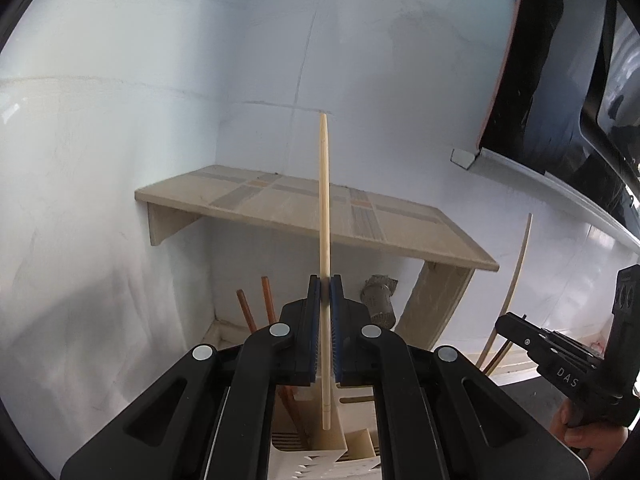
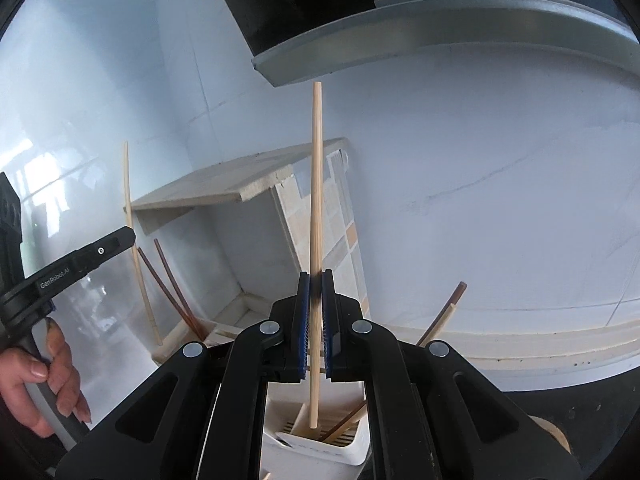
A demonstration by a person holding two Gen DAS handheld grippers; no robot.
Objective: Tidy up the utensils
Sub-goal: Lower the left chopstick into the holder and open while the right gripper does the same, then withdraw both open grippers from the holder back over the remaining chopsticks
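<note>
My left gripper (image 1: 325, 280) is shut on a pale wooden chopstick (image 1: 324, 200) that stands upright, its lower end hanging over a white slotted utensil holder (image 1: 316, 456). My right gripper (image 2: 316, 276) is shut on another pale chopstick (image 2: 316, 184), upright, its lower end just above a white slotted holder (image 2: 320, 448). Dark brown chopsticks (image 1: 266, 300) lean in the left holder; more brown ones (image 2: 440, 316) lean in the right one. Each gripper shows in the other's view: the right one (image 1: 520, 328) and the left one (image 2: 100, 248).
A tiled wooden shelf (image 1: 312, 208) is fixed in the white-tiled corner behind the holders; it also shows in the right wrist view (image 2: 224, 184). A range hood (image 2: 400, 24) hangs above. A grey cylindrical object (image 1: 378, 300) stands under the shelf.
</note>
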